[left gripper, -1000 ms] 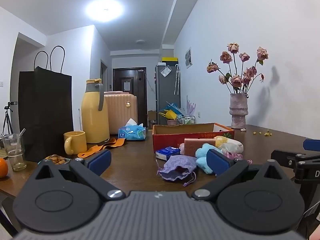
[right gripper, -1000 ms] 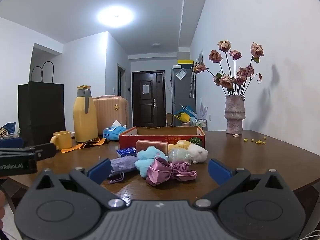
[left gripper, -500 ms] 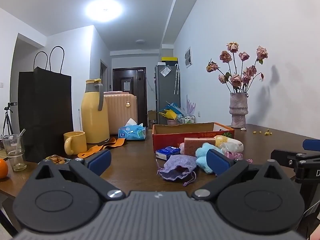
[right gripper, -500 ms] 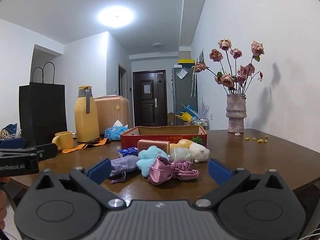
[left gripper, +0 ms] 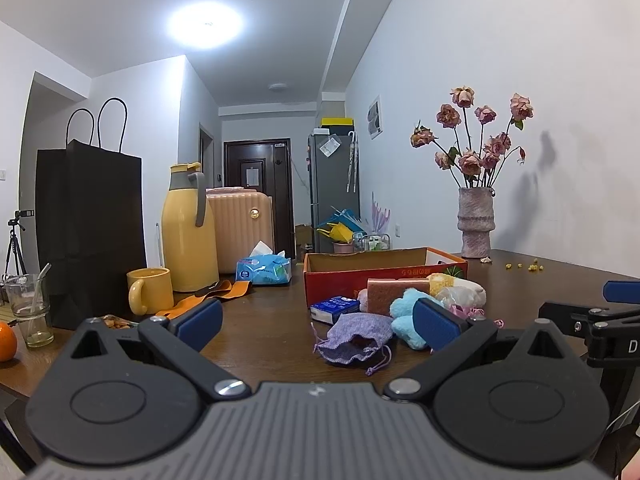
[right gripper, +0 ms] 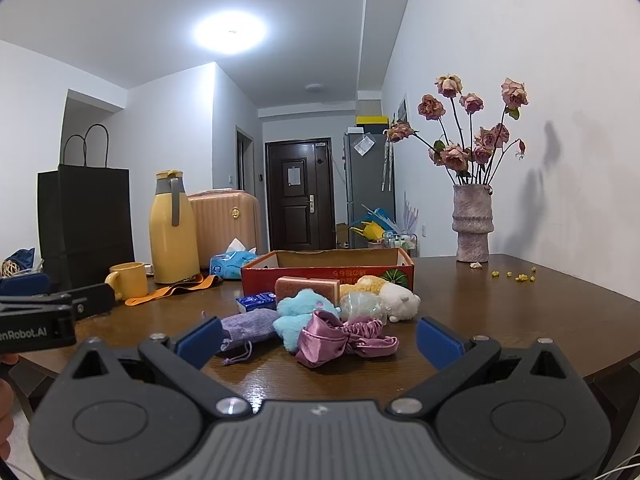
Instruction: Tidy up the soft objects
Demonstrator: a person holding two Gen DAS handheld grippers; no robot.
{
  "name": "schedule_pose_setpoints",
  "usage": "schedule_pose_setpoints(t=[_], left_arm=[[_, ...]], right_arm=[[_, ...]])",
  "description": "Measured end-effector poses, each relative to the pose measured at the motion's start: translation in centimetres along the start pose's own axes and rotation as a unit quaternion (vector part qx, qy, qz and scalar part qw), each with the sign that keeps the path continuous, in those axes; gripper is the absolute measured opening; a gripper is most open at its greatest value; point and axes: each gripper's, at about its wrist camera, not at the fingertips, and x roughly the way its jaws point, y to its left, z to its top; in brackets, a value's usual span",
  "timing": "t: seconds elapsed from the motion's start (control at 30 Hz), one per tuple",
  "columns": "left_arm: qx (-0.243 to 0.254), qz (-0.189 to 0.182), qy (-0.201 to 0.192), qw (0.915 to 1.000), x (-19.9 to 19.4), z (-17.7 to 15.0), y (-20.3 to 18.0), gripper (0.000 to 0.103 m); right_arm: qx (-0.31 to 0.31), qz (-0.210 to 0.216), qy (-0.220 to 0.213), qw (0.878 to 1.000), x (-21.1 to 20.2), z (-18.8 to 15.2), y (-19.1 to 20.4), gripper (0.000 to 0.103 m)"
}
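Soft toys (right gripper: 328,312) clustered before box (right gripper: 328,270), mid-table.

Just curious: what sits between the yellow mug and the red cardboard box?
In the right wrist view, an orange strap and a blue tissue pack lie between the yellow mug and the red cardboard box.

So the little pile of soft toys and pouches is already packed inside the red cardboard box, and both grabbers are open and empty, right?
Not quite. The pile, with the blue plush, pink satin pouch and purple pouch, lies on the table in front of the red cardboard box, not inside it; the right wrist view shows this. The left gripper and right gripper are indeed open and empty.
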Motion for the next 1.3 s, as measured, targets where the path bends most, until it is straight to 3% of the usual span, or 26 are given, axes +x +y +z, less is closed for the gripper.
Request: schedule_pose_setpoints(t=[1.3], left_arm=[[0.001, 0.002, -0.005, 1.0000, -0.02, -0.16, 0.03, 0.103]], right_arm=[[0.009, -0.003, 0.002, 1.000, 0.13, -0.13, -0.24, 0.103]])
